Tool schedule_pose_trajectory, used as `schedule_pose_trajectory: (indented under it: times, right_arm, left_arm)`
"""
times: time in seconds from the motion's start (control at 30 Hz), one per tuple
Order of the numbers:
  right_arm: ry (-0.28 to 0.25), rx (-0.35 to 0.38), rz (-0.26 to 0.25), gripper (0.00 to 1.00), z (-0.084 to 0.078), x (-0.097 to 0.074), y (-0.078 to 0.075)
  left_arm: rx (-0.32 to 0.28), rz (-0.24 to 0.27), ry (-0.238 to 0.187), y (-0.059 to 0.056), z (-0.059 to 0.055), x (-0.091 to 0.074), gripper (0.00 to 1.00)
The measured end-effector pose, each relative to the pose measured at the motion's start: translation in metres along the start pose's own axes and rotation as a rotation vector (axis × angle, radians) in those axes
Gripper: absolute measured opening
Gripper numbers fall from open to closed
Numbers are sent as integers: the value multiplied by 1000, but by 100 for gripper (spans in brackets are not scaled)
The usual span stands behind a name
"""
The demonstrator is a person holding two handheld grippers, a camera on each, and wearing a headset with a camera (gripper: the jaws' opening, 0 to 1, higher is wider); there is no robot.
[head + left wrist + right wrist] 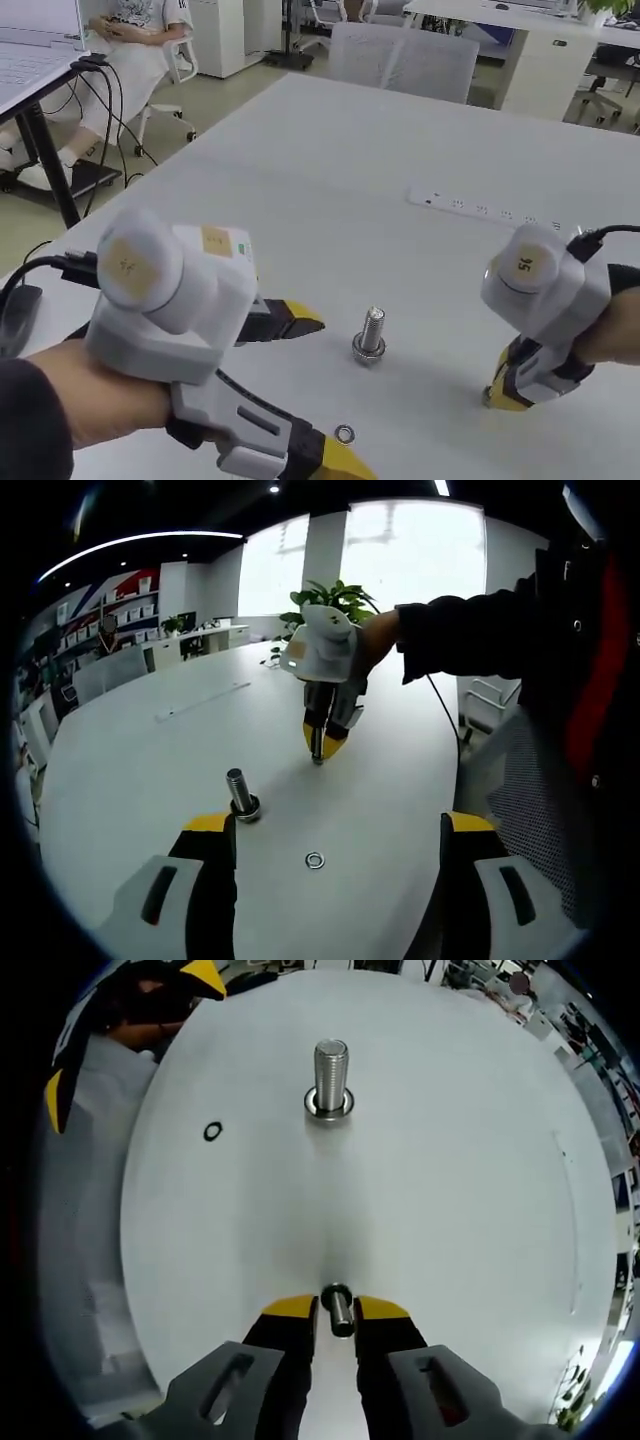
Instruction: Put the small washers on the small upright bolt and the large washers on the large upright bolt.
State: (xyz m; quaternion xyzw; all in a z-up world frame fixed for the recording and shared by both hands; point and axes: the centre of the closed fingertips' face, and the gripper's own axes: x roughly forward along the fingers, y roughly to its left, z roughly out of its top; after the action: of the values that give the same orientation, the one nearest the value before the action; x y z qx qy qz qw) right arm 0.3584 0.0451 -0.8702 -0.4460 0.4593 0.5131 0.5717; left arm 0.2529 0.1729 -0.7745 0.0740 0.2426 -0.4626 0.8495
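The large silver threaded bolt (370, 335) stood upright on the white table (330, 170). A small loose steel washer (345, 434) lay flat near it, just beside one of my left gripper's (335, 825) wide-apart jaws. The right gripper view showed what the head view hid: my right gripper (337, 1307) was clamped on the small silver bolt (337, 1314).

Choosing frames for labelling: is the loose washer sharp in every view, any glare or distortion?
Head view: washer small, slightly soft. Left gripper view: washer clear, windows blown out, table edge bowed. Right gripper view: washer crisp, table sheen near large bolt.
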Motion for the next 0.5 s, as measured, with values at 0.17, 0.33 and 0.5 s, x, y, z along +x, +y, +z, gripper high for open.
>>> schedule_pose_trajectory:
  times: [0.17, 0.33, 0.5]
  right_arm:
    - [1, -3, 0, 18, -1, 1, 2]
    - [-3, 4, -2, 20, -2, 0, 2]
    - [-9, 13, -10, 22, -4, -1, 0]
  left_arm:
    - [-1, 2, 0, 0, 0, 0, 84]
    - [1, 1, 0, 0, 0, 0, 84]
    - [2, 1, -1, 0, 0, 0, 84]
